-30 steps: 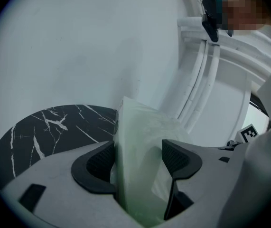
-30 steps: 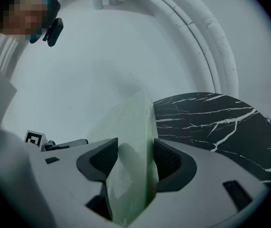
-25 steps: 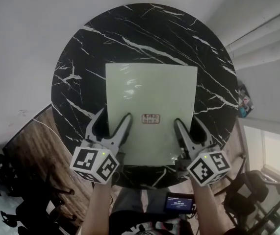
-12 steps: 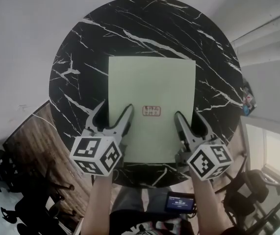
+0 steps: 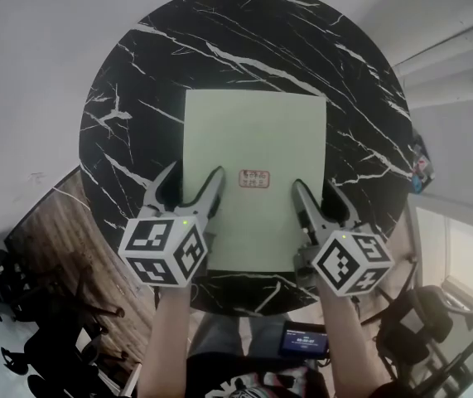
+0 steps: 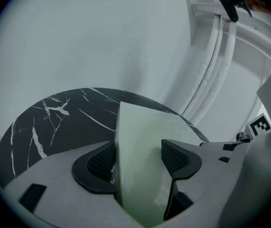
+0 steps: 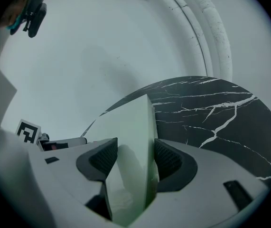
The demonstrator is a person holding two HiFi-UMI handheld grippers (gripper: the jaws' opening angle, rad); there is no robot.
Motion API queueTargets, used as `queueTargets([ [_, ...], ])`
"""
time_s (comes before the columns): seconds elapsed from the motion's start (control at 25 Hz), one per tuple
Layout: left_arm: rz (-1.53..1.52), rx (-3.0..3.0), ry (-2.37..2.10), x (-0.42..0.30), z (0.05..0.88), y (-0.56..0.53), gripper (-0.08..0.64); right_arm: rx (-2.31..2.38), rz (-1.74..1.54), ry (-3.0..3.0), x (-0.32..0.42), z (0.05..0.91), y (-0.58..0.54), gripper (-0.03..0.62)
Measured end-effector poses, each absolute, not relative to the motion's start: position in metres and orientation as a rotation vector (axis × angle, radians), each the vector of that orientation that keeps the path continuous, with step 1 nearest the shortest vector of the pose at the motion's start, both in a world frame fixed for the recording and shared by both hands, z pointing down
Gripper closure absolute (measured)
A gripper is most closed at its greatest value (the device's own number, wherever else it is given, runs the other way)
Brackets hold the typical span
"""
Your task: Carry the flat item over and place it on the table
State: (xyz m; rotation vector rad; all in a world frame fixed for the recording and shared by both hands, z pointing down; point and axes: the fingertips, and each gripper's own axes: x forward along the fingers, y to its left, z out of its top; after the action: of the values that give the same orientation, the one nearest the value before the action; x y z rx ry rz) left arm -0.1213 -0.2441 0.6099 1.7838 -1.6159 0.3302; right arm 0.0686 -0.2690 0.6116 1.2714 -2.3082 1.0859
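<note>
A pale green flat board (image 5: 255,139) with a small red-printed label (image 5: 253,178) is over the middle of a round black marble table (image 5: 137,73). I cannot tell whether it rests on the table. My left gripper (image 5: 188,187) is shut on its near left edge, one finger over the board and one outside it. My right gripper (image 5: 317,196) is shut on the near right edge the same way. In the left gripper view the board (image 6: 140,141) fills the gap between the pads. In the right gripper view the board (image 7: 130,127) is pinched between both pads.
The table stands by a white wall with white pipes (image 7: 206,27). Wooden floor (image 5: 62,239) and dark chairs (image 5: 29,322) lie at the lower left. A small device with a lit screen (image 5: 304,338) hangs at the person's waist. A blue object (image 5: 418,168) sits past the table's right rim.
Both grippers and the board have moved a little farther over the table. The board looks slightly smaller and squarer to the view now.
</note>
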Motion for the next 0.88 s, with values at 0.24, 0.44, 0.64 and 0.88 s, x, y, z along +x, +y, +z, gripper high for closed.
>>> queueTargets([
  [0.24, 0.326, 1.777, -1.610, -0.121, 0.611, -0.244, 0.244, 1.267, 1.098, -2.309, 0.070, 0.613, -0.269, 0.376],
  [0.44, 0.315, 1.778, -1.601, -0.122, 0.611, -0.243, 0.244, 1.282, 1.066, -2.294, 0.070, 0.611, -0.268, 0.376],
  [0.64, 0.337, 1.801, -1.662, -0.125, 0.605, -0.240, 0.270, 1.288, 0.932, -2.291, 0.072, 0.603, -0.266, 0.377],
  [0.88, 0.345, 1.918, -1.779, -0.127, 0.575, -0.237, 0.446, 1.326, 0.798, -2.339, 0.073, 0.584, -0.268, 0.438],
])
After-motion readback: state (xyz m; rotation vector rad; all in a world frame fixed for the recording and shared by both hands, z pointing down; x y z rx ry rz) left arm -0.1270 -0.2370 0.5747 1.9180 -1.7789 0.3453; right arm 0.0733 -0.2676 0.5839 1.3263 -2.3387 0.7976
